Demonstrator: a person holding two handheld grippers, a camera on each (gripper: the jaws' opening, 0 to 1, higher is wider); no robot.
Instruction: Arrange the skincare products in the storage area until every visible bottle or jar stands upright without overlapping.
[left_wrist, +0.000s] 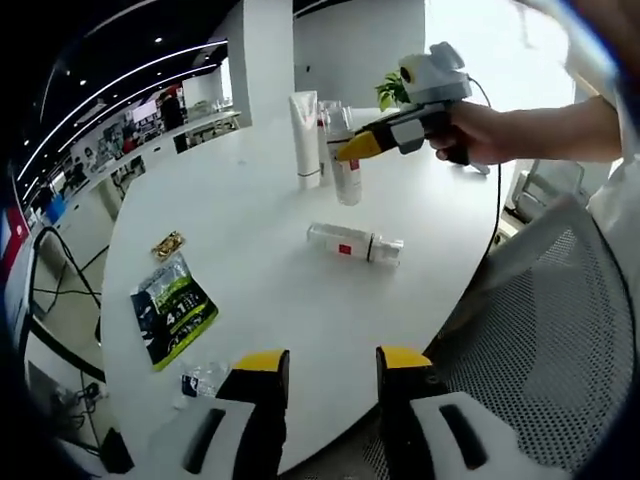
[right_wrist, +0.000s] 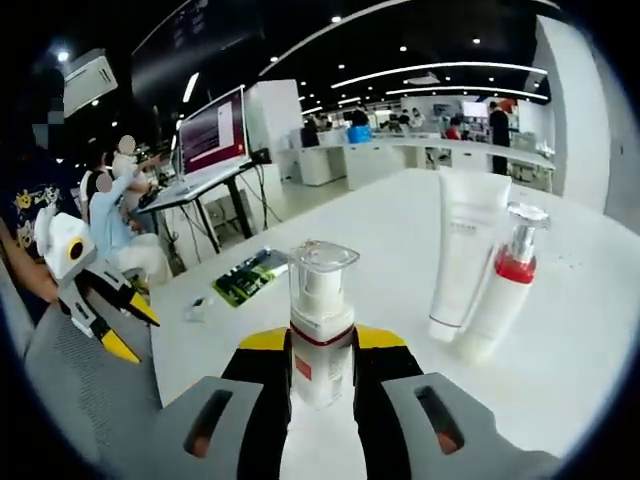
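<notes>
In the right gripper view a small clear-capped pump bottle (right_wrist: 321, 330) with a red band stands upright on the white table (right_wrist: 600, 330). My right gripper (right_wrist: 322, 342) is shut on it, one yellow-tipped jaw against each side. Just beyond it stand a white tube (right_wrist: 466, 250) and a red-collared pump bottle (right_wrist: 503, 290), both upright and close together. From the left gripper view the right gripper (left_wrist: 357, 148) holds that bottle (left_wrist: 346, 178) beside the white tube (left_wrist: 305, 140). A clear bottle (left_wrist: 354, 243) lies on its side mid-table. My left gripper (left_wrist: 332, 362) is open at the near table edge, holding nothing.
A green-and-black packet (left_wrist: 172, 310), a small gold packet (left_wrist: 167, 244) and a small sachet (left_wrist: 200, 378) lie at the table's left. A grey mesh chair (left_wrist: 560, 340) stands by the right edge. A potted plant (left_wrist: 392, 90) sits at the far side. People sit at desks (right_wrist: 110, 220) beyond.
</notes>
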